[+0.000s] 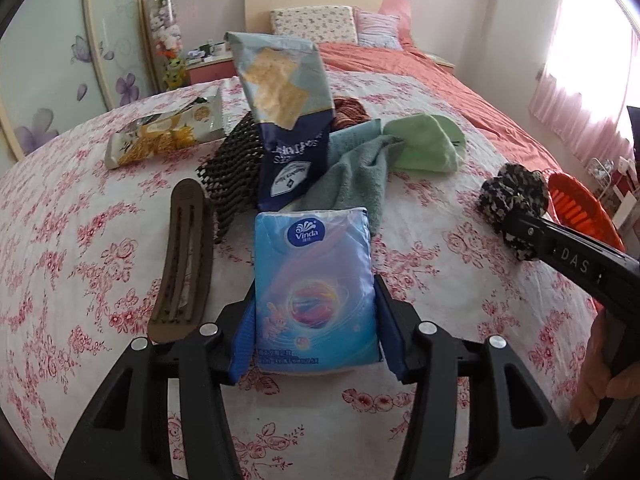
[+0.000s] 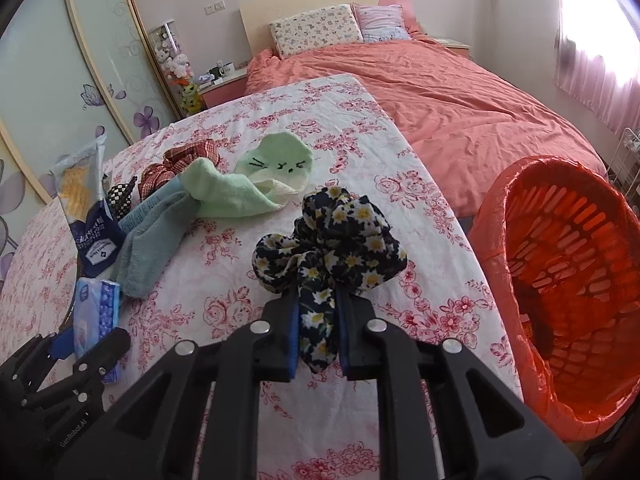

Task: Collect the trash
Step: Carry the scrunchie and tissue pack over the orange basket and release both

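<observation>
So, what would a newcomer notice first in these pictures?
Probably the orange basket, lined with a red bag, standing at the right beside the flowered table. Next, the dark floral scrunchie pinched in the right gripper, and the blue tissue pack between the left gripper's fingers.

Daylight floods through the pink curtains (image 2: 592,52) at right, blown out; soft shadows, sharp focus, fisheye-bent dark corners.

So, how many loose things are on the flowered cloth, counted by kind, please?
Snack bags: 2 (cracker bag, yellow bag)
Tissue packs: 1
Towels: 2 (blue, green)
Scrunchies: 3 (floral, plaid, checkered)
Brown clip: 1
Total: 9
</observation>
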Available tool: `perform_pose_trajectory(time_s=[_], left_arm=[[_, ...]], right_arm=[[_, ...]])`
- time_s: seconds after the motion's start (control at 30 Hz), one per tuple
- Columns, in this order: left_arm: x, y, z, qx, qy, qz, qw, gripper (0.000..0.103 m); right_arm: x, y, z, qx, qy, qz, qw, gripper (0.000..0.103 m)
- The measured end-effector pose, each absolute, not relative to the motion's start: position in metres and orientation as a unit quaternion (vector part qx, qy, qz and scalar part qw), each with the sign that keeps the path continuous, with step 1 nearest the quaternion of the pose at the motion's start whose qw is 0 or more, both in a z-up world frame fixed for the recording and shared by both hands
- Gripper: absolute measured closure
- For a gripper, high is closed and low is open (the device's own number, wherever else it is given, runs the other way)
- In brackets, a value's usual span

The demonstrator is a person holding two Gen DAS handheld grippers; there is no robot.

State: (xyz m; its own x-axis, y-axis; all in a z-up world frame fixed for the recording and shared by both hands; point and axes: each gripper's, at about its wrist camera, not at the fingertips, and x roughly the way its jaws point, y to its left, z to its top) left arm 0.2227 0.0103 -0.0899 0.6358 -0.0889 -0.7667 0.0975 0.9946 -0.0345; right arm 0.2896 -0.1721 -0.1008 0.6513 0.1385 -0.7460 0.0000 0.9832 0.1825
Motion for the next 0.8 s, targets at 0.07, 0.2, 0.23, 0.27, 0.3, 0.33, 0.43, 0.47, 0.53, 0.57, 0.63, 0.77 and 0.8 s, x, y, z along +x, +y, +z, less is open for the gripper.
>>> perform_pose_trajectory(time_s=[0.07, 0.2, 0.23, 0.27, 0.3, 0.33, 0.43, 0.47, 0.53, 0.57, 0.63, 0.77, 0.8], left_arm=[[0.222, 0.011, -0.089, 0.005, 0.422, -0.053, 0.905, 0.051], [0.220, 0.015, -0.080, -0.004, 0.415, -0.056, 0.908, 0.051], [0.218, 0.015, -0.077, -0.004, 0.411, -0.056, 0.910, 0.051], [0.217, 0.015, -0.075, -0.004, 0.409, -0.057, 0.911, 0.051], [0.215, 0.015, -0.072, -0.004, 0.405, -0.058, 0.912, 0.051], [0.213, 0.014, -0.069, -0.003, 0.402, -0.058, 0.914, 0.051], [0.208, 0.010, -0.059, 0.002, 0.390, -0.062, 0.919, 0.051], [0.205, 0.008, -0.053, 0.003, 0.384, -0.063, 0.921, 0.051], [0.203, 0.005, -0.047, 0.005, 0.376, -0.065, 0.924, 0.051], [0.201, 0.002, -0.041, 0.006, 0.369, -0.067, 0.927, 0.051], [0.202, 0.002, -0.035, 0.006, 0.360, -0.069, 0.930, 0.051], [0.199, -0.005, -0.018, 0.004, 0.340, -0.079, 0.937, 0.051], [0.198, -0.008, -0.014, 0.004, 0.335, -0.082, 0.939, 0.051]], right_arm=[[0.286, -0.172, -0.098, 0.080, 0.409, 0.039, 0.908, 0.089], [0.277, -0.173, -0.089, 0.084, 0.400, 0.048, 0.911, 0.089], [0.275, -0.172, -0.087, 0.084, 0.397, 0.050, 0.913, 0.089], [0.272, -0.172, -0.084, 0.083, 0.392, 0.052, 0.915, 0.089], [0.269, -0.172, -0.080, 0.081, 0.387, 0.053, 0.917, 0.089], [0.267, -0.172, -0.078, 0.082, 0.385, 0.054, 0.918, 0.089], [0.258, -0.173, -0.067, 0.086, 0.374, 0.059, 0.922, 0.089], [0.255, -0.174, -0.064, 0.086, 0.370, 0.060, 0.923, 0.089], [0.248, -0.176, -0.055, 0.085, 0.359, 0.060, 0.927, 0.089], [0.244, -0.177, -0.052, 0.084, 0.354, 0.060, 0.929, 0.089], [0.238, -0.181, -0.044, 0.086, 0.344, 0.059, 0.933, 0.089], [0.226, -0.192, -0.027, 0.094, 0.324, 0.055, 0.940, 0.089], [0.223, -0.195, -0.023, 0.095, 0.319, 0.053, 0.942, 0.089]])
